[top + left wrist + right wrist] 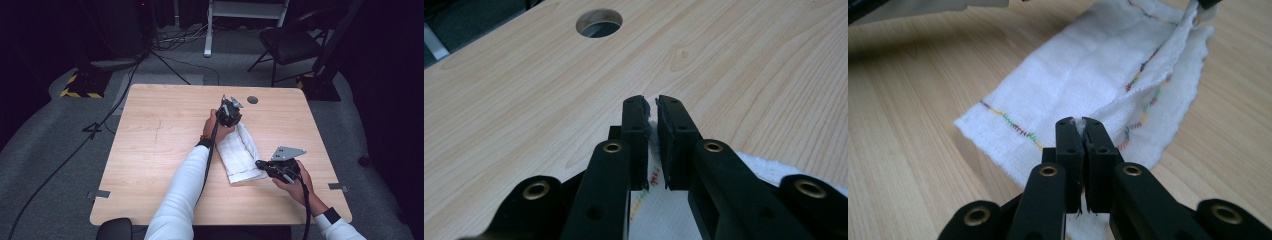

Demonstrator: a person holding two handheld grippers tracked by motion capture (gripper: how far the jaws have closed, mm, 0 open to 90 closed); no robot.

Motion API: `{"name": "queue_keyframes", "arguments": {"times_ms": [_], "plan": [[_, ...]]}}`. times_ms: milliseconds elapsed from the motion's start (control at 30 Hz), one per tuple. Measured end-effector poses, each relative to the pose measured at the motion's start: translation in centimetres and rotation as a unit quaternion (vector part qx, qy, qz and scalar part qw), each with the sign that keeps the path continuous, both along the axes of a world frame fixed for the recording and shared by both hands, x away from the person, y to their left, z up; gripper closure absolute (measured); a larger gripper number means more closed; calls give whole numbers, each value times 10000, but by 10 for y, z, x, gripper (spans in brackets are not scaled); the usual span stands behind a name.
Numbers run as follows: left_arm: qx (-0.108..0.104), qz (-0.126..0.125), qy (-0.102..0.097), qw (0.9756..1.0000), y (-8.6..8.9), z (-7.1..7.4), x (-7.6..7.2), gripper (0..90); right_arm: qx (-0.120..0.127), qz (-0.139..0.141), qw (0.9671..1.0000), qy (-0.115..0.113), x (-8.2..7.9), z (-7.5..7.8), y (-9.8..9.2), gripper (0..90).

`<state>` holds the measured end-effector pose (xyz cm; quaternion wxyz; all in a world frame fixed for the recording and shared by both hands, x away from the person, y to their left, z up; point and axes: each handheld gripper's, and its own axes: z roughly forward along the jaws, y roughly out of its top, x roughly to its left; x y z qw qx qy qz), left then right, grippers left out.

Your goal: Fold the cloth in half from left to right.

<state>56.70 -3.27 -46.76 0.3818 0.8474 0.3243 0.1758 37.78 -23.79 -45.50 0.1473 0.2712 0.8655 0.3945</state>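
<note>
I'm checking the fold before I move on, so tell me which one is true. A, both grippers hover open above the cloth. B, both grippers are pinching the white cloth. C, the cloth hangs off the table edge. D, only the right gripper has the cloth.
B: the right gripper has a bit of the white cloth nipped at its tips, and the left gripper has cloth between its nearly closed jaws.

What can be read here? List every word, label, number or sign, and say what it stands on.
None: no word, number or brand can be read in these views.
white cloth: multicoloured stitching along its hems, no letters.
floor base: yellow and black hazard stripes, no text.
left gripper and right gripper: plain black jaws, both pinching the cloth, unmarked.
table: bare wood with a round hole.
</note>
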Motion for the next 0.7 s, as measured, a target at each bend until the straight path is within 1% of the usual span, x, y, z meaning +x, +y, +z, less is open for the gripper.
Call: {"name": "queue_keyframes", "arguments": {"times_ms": [67, 100, 167, 200, 233, 267, 333, 367, 400, 433, 467, 500, 533, 567, 633, 667, 700], "plan": [[42, 32, 44, 10000, -4, -3, -1, 820, -52, -54, 9999, 89, 1, -4, -1, 871], [101, 29, 15, 9999, -6, -4, -1, 817, -108, -53, 9999, 103, 2, -6, -1, 869], [219, 136, -5, 9997, -10, -7, -1, 784, -156, -81, 9998, 118, 3, -7, 1, 851], [241, 221, -17, 9995, -11, -7, -1, 735, -200, -111, 9996, 148, 4, -8, 1, 839], [221, 269, 20, 9994, -12, -6, -2, 668, -245, -125, 9995, 171, 5, -9, 0, 821], [152, 278, 42, 9995, -12, -6, -3, 611, -292, -156, 9992, 206, 6, -10, 0, 788], [128, 156, 185, 9996, -10, -4, -8, 509, -391, -266, 9984, 308, 8, -13, -2, 693], [137, 122, 179, 9997, -9, -3, -11, 478, -441, -275, 9980, 366, 9, -14, -4, 651], [182, 80, 234, 9995, -7, -1, -14, 437, -510, -263, 9974, 429, 10, -17, -5, 618], [202, 22, 317, 9993, -6, 0, -18, 389, -601, -315, 9967, 444, 10, -19, -7, 583], [234, -22, 309, 9992, -4, 2, -21, 348, -663, -358, 9960, 473, 11, -21, -9, 566], [246, -47, 258, 9994, -2, 4, -26, 324, -681, -401, 9955, 523, 12, -23, -11, 559], [186, -77, 234, 9995, 1, 7, -29, 312, -685, -427, 9953, 543, 12, -24, -14, 546], [101, -130, 264, 9995, 5, 11, -33, 302, -713, -471, 9949, 528, 12, -24, -16, 530], [-39, -229, 286, 9993, 14, 17, -42, 279, -653, -542, 9950, 534, 13, -24, -20, 516], [-17, -299, 242, 9993, 18, 19, -48, 277, -614, -575, 9950, 535, 13, -23, -23, 508], [72, -392, 209, 9990, 23, 22, -54, 268, -563, -579, 9954, 517, 13, -21, -24, 505]]}}
